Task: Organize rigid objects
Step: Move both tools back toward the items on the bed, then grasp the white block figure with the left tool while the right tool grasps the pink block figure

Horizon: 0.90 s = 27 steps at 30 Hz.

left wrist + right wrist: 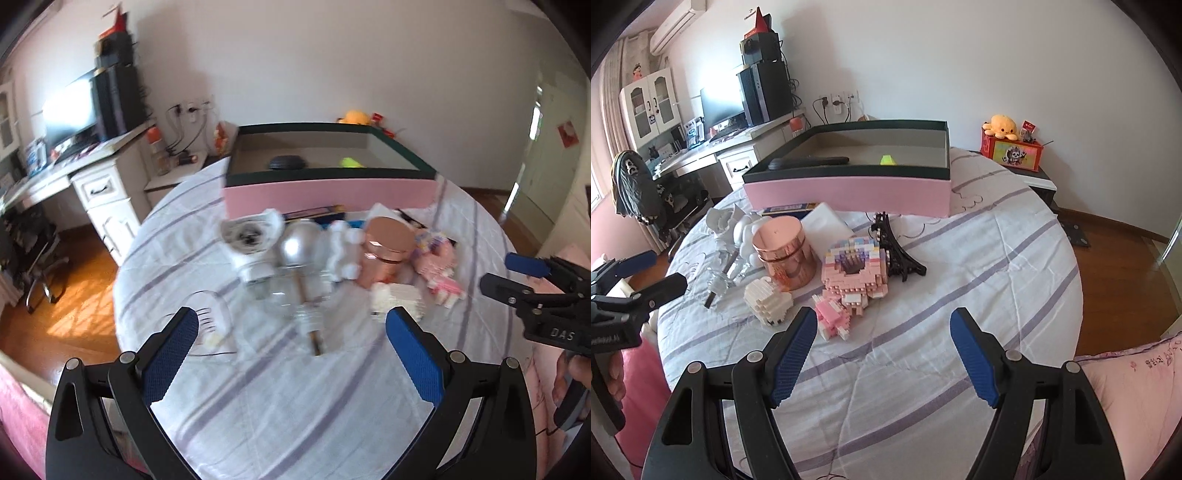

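A pink box with a dark rim stands at the far side of the bed; a black object and a yellow-green ball lie in it. In front of it lie a copper tin, a pink brick model, a white brick model, a black Eiffel tower, white figures, a silver-headed glass piece. My left gripper is open above the sheet, short of the glass piece. My right gripper is open near the pink model.
The striped sheet covers a round bed. A desk with monitor and computer tower stands at back left. A red box with a yellow plush is at back right. Wooden floor lies to the right.
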### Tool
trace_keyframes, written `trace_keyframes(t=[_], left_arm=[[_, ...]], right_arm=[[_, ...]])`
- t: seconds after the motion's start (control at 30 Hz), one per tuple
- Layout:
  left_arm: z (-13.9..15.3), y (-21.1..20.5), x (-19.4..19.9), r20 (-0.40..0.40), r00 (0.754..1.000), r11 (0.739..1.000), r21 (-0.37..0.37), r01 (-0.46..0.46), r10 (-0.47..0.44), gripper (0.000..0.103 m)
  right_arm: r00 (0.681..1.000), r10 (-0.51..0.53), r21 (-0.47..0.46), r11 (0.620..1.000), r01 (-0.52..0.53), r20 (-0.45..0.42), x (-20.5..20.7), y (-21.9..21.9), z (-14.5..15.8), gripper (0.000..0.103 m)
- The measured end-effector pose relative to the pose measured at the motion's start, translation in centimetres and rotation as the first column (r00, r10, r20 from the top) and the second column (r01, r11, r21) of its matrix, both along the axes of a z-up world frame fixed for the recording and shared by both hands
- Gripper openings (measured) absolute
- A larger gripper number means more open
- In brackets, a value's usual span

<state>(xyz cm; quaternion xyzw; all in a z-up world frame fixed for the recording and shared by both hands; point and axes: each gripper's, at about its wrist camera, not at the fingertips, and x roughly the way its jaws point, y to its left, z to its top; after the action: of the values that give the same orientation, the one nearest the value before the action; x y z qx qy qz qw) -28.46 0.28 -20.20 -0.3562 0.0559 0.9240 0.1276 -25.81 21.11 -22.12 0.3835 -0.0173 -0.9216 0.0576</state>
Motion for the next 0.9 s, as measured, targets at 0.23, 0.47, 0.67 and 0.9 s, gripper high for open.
trace_keyframes(t=[0.23, 0.47, 0.67, 0.9], left_arm=[[-1.0, 5.0, -0.4, 0.001, 0.995, 0.995, -0.016, 0.100, -0.100, 0.102], [-3.0, 8.0, -1.9, 0.068, 0.986, 0.987, -0.048, 0.155, -0.152, 0.078], [-3.7, 8.0, -2.5, 0.090, 0.983, 0.986, -0.035, 0.166, -0.162, 0.044], [-3.1, 5.9, -1.4, 0.083, 0.988, 0.989, -0.058, 0.135, -0.130, 0.044]], right_arm=[[0.999, -0.025, 0.001, 1.000, 0.025, 0.021, 0.7, 1.9, -1.1, 0.076], [0.999, -0.033, -0.026, 0.999, 0.034, 0.030, 1.2, 3.2, -2.1, 0.076], [0.999, -0.006, -0.040, 0.999, 0.007, 0.036, 0.7, 2.5, -2.4, 0.076], [0.999, 0.029, -0.038, 0.999, -0.028, 0.033, -0.2, 0.7, -2.4, 0.076]])
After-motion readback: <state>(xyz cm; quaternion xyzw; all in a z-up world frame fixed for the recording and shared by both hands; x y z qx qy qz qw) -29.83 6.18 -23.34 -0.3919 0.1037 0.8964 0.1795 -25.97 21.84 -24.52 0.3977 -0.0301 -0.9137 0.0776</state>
